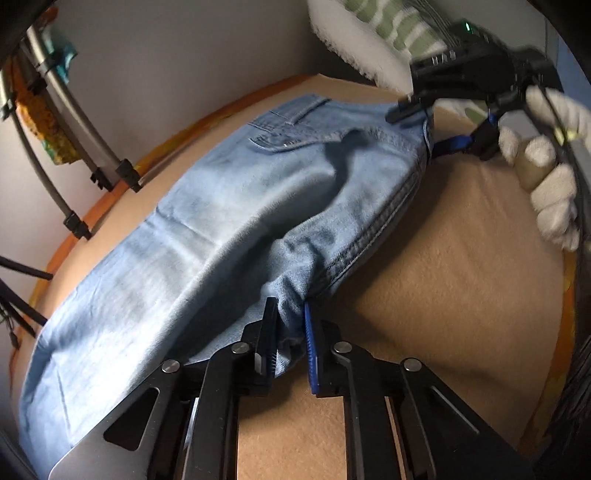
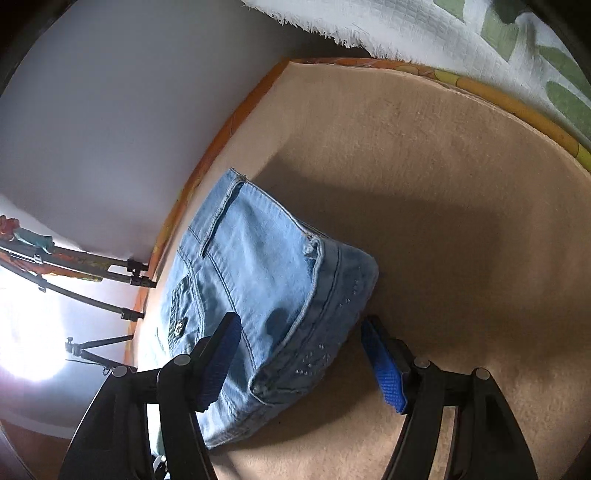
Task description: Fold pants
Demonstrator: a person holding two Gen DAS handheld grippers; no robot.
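Note:
Light blue denim pants [image 1: 229,221] lie flat on a beige blanket [image 1: 461,277], waistband toward the far right. At the bottom of the left wrist view my left gripper [image 1: 290,332] is shut on a bunched fold of the pants' near edge. A white-gloved hand [image 1: 546,192] holds my right gripper [image 1: 424,127] at the waistband end. In the right wrist view the right gripper [image 2: 303,365] stands open, its blue pads [image 2: 384,373] on either side of the waistband corner of the pants [image 2: 266,280] and not pressing on it.
Black tripod legs [image 1: 74,129] stand by the wall on the left, also seen as tripod legs [image 2: 92,273]. A white fringed cloth with green leaves [image 2: 443,29] hangs over the far edge. The blanket [image 2: 443,221] ends in an orange border [image 2: 221,136].

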